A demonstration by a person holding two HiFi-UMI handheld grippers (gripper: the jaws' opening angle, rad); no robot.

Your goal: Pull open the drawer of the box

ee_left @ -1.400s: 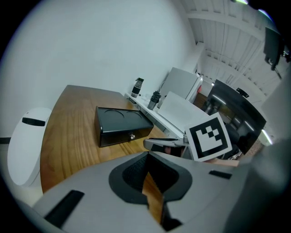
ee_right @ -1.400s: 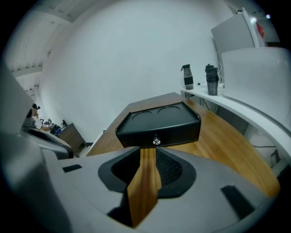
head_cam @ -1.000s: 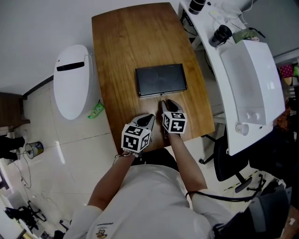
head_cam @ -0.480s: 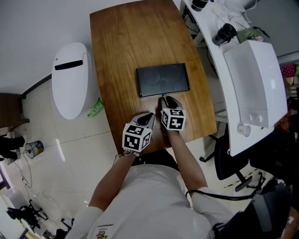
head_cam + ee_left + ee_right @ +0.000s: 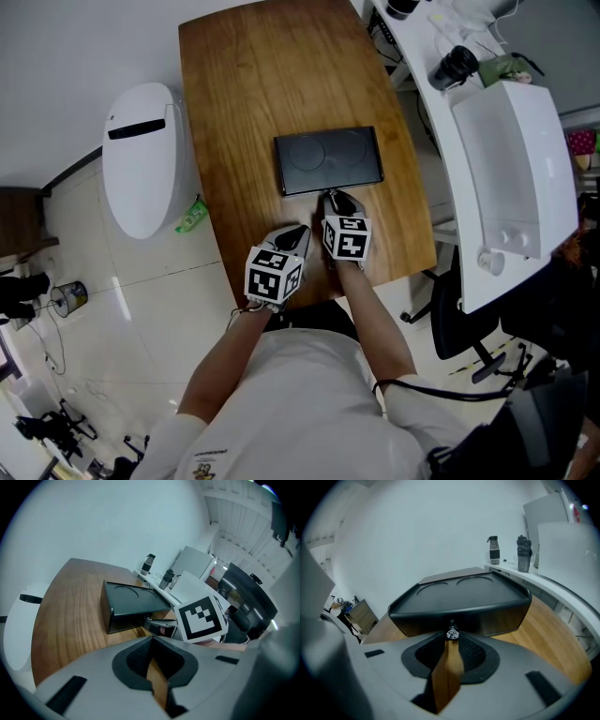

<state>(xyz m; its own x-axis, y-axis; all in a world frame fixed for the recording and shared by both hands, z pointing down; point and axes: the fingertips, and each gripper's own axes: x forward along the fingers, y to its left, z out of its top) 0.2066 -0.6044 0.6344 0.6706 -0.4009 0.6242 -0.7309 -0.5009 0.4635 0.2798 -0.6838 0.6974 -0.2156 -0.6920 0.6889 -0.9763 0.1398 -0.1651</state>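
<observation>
A flat black box (image 5: 328,159) lies on the wooden table (image 5: 253,75), its drawer front facing me and looking closed. In the right gripper view the box (image 5: 464,597) fills the middle, with a small shiny drawer knob (image 5: 452,633) on its front. My right gripper (image 5: 451,638) is shut on that knob at its very tips; from the head it (image 5: 328,198) touches the box's near edge. My left gripper (image 5: 302,232) hangs just left of it, shut on nothing, well short of the box (image 5: 133,599). Its own view has the jaws (image 5: 151,644) closed over bare wood.
A white rounded bin (image 5: 141,159) stands on the floor left of the table, with a green scrap (image 5: 192,220) beside it. A white desk (image 5: 506,159) with bottles (image 5: 450,66) runs along the right. The table's near edge is right under my grippers.
The right gripper has crept slightly forward to the box's front. The left gripper has barely moved, and the drawer looks as closed as before.
</observation>
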